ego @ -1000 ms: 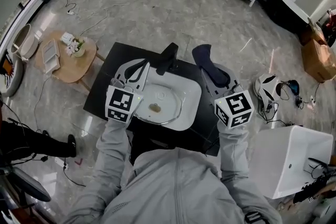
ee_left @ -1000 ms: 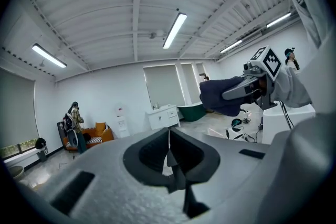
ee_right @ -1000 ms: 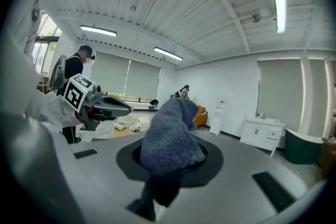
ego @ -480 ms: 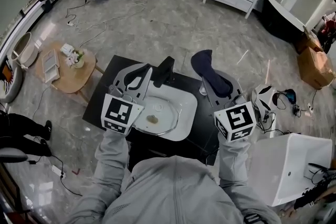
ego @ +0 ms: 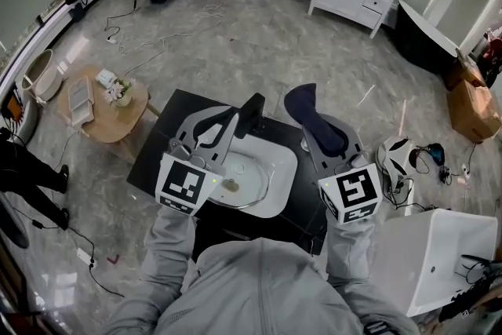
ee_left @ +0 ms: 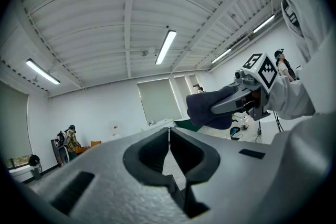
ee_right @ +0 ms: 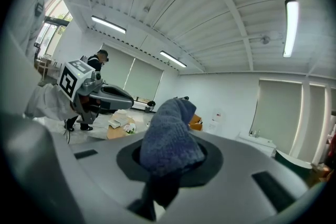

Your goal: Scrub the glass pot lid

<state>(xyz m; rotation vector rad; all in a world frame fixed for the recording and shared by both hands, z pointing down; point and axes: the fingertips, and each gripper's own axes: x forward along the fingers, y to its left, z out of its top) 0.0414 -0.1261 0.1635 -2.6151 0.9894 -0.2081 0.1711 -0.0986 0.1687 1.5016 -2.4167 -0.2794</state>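
The glass pot lid lies in a white sink basin, with a brown smear on the glass. My left gripper hangs above the basin's left side, tilted upward, jaws shut on nothing. In the left gripper view its fingertips meet against the ceiling. The right gripper is held above the basin's right edge, shut on a dark blue cloth. That cloth bulges out between the jaws in the right gripper view. Each gripper sees the other: the right gripper and the left gripper.
The basin is set in a black counter with a black faucet at its back. A round wooden side table stands to the left, a white box and a white helmet-like object to the right. Cables lie on the floor.
The left gripper has shifted slightly right over the basin's left side. The right gripper keeps its hold on the cloth and stays roughly in place.
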